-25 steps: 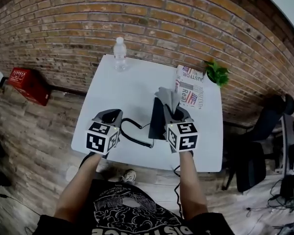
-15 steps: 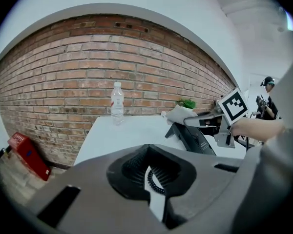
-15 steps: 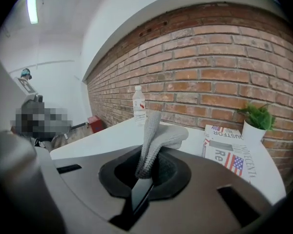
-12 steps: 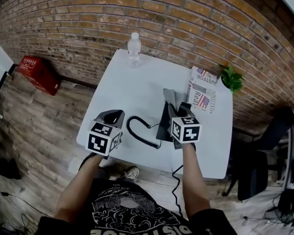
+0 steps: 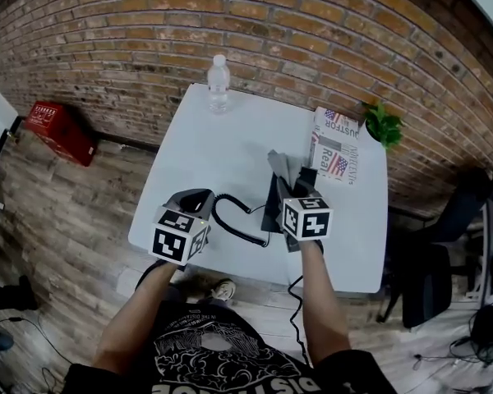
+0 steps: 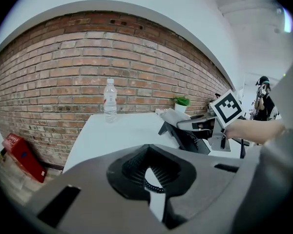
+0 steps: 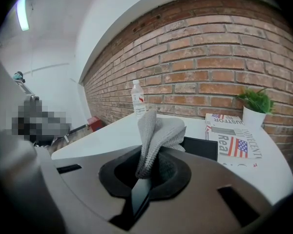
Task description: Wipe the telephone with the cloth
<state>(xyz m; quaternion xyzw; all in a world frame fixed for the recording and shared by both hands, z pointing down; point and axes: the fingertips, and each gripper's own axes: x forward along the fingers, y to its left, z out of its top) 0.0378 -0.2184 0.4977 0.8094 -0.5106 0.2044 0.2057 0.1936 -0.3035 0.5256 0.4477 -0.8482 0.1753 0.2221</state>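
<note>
A black telephone (image 5: 271, 210) stands near the front of the white table (image 5: 205, 146), and its coiled cord (image 5: 230, 224) loops out to the left. My right gripper (image 5: 298, 180) hovers over the phone, shut on a grey cloth (image 5: 283, 164) that sticks up from its jaws (image 7: 158, 130). The phone's dark edge (image 7: 201, 147) shows just beyond the right gripper (image 7: 147, 173). My left gripper (image 5: 199, 195) sits at the cord's left bend, jaws closed with nothing held. In the left gripper view the left gripper (image 6: 150, 173) shows a bit of cord (image 6: 151, 185) below its slit, and the phone (image 6: 188, 138) is off to the right.
A water bottle (image 5: 218, 83) stands at the table's far edge by the brick wall. A folded newspaper (image 5: 337, 150) and a small potted plant (image 5: 384, 124) occupy the far right corner. A red box (image 5: 56, 130) lies on the floor at left, an office chair (image 5: 444, 245) at right.
The left gripper has edged right, closer to the cord's loop. The right gripper stays over the phone with the cloth. The head view itself has shifted.
</note>
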